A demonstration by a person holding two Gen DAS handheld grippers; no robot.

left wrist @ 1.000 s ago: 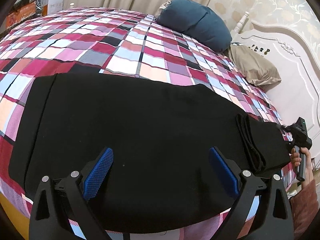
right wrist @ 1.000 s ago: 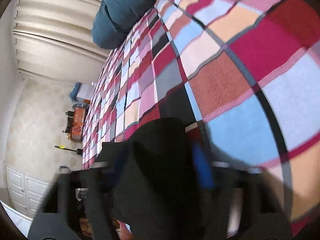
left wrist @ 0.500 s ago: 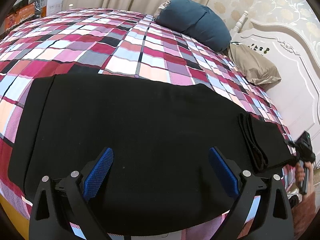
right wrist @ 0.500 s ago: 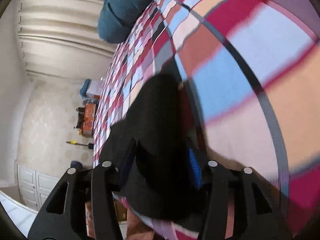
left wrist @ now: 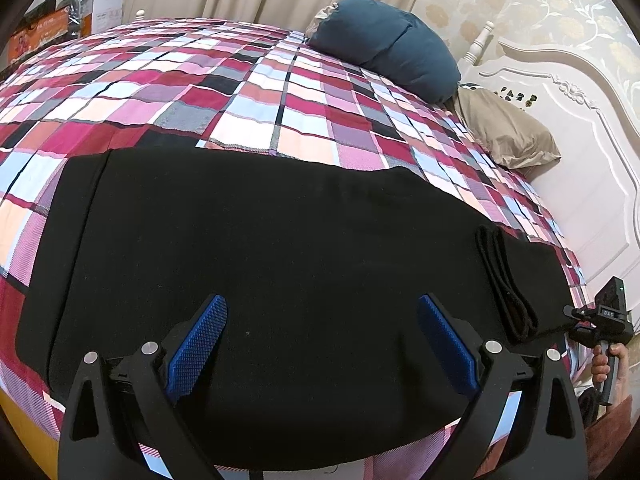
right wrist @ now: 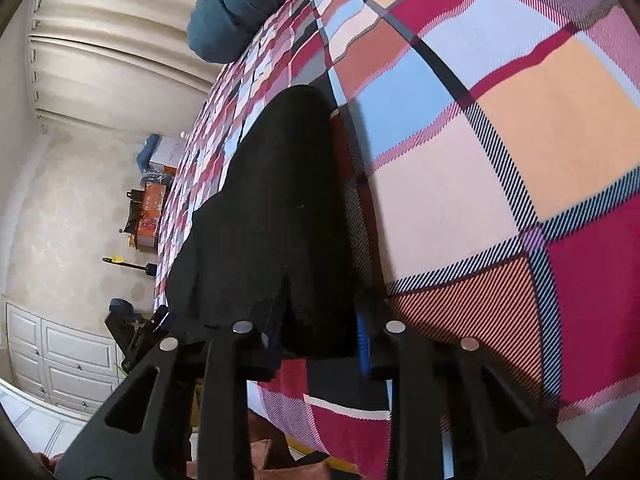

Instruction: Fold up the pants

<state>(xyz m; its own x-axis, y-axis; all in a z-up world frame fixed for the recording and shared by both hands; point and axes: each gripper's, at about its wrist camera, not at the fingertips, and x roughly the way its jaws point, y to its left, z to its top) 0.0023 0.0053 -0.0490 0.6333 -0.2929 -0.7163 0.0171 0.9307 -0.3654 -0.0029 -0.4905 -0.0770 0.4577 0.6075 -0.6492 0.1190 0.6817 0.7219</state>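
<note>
Black pants [left wrist: 280, 248] lie flat along the near edge of a plaid bed, with a folded band of cloth [left wrist: 504, 280] near their right end. My left gripper [left wrist: 322, 344] is open just above the pants' middle, blue pads wide apart. My right gripper [right wrist: 316, 336] is shut on the right end of the pants [right wrist: 280, 208], with black cloth between its fingers. It also shows in the left wrist view [left wrist: 600, 320] at the bed's right edge, held by a hand.
The plaid bedspread [left wrist: 280, 92] covers the bed. A dark blue pillow [left wrist: 392, 52] and a beige pillow [left wrist: 504, 132] lie by the white headboard [left wrist: 580, 152]. Boxes [left wrist: 60, 24] stand past the far corner. White cabinets [right wrist: 52, 356] stand by the wall.
My right gripper has drawn back and lowered at the bed's right edge, still holding the pants' end. The left gripper has barely moved.
</note>
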